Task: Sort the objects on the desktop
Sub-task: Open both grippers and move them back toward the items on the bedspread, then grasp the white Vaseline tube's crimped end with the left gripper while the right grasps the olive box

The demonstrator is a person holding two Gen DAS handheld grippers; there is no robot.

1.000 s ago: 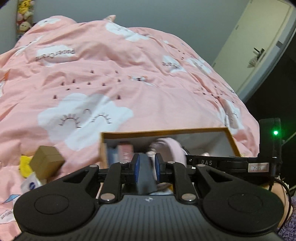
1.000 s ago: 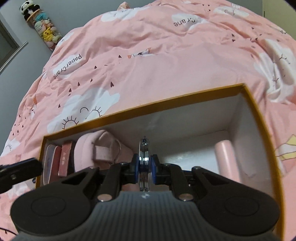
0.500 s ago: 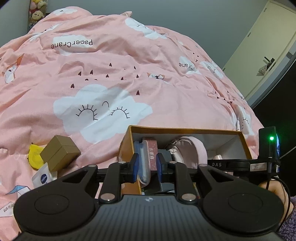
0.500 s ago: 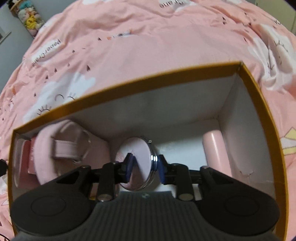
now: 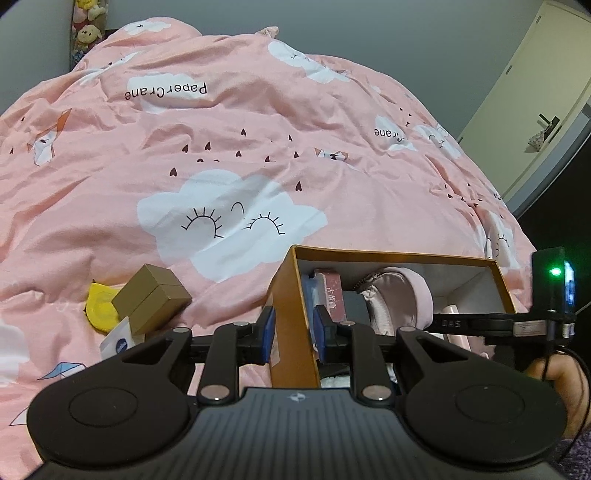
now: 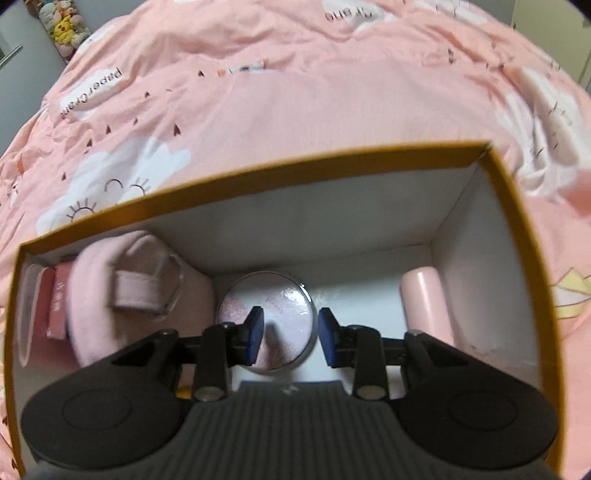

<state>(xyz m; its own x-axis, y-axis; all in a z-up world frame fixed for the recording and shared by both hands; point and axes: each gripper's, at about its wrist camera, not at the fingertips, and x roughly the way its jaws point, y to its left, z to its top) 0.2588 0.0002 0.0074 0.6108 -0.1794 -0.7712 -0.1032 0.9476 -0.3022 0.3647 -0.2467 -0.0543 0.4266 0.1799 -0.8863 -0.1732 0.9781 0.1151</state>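
An orange-rimmed cardboard box [image 5: 291, 306] with white inside walls [image 6: 332, 225] lies on the pink bed cover. It holds a pink pouch [image 6: 110, 295], a pink flat case [image 6: 59, 299], a pink tube [image 6: 424, 302] and a round pink compact mirror [image 6: 280, 299]. My right gripper [image 6: 290, 338] is open, inside the box just above the loose mirror. My left gripper [image 5: 293, 332] is open, its fingers either side of the box's left wall. A small brown box [image 5: 151, 299], a yellow round thing [image 5: 99, 304] and a white-blue tube [image 5: 118, 341] lie left of the box.
The pink cloud-print duvet [image 5: 258, 155] covers the whole bed. Plush toys [image 5: 86, 22] stand at the far left corner. A door [image 5: 535, 92] is at the right. The right gripper's body with a green light [image 5: 554, 291] shows over the box.
My right gripper opened and let the round mirror drop flat on the box floor. My left gripper opened, let its dark thing go and shifted left to the box's left wall.
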